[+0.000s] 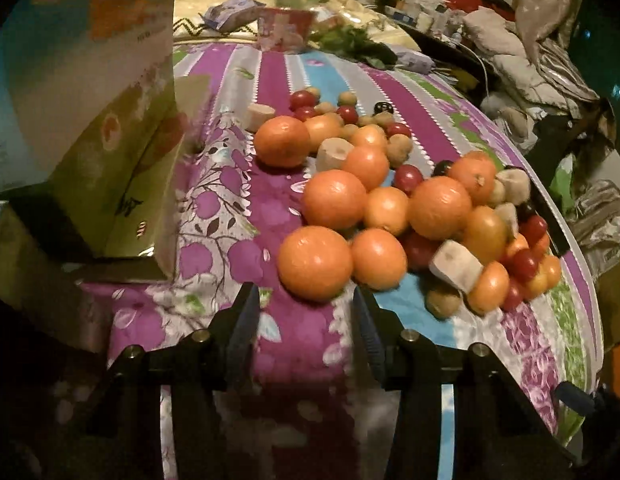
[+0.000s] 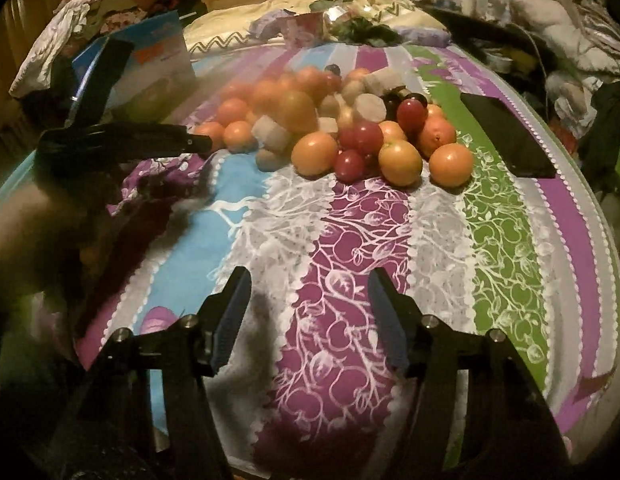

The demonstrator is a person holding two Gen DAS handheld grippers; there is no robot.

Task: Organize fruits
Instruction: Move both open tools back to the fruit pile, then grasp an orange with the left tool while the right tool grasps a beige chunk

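A pile of fruit lies on a striped floral cloth [image 1: 294, 344]: several oranges, red cherry tomatoes [image 1: 407, 178], small brown fruits [image 1: 399, 149] and pale cut chunks [image 1: 455, 266]. My left gripper [image 1: 306, 300] is open and empty, its fingertips just short of the nearest orange [image 1: 314, 263]. My right gripper [image 2: 310, 284] is open and empty over bare cloth [image 2: 341, 280], well short of the pile's nearest orange [image 2: 314, 154]. The left gripper also shows in the right wrist view [image 2: 190, 142] at the left edge of the pile.
An open green and blue cardboard box [image 1: 110, 168] stands left of the fruit. A black phone [image 2: 507, 138] lies right of the pile near the cloth's edge. Pillows, packets and clutter lie behind and to the right.
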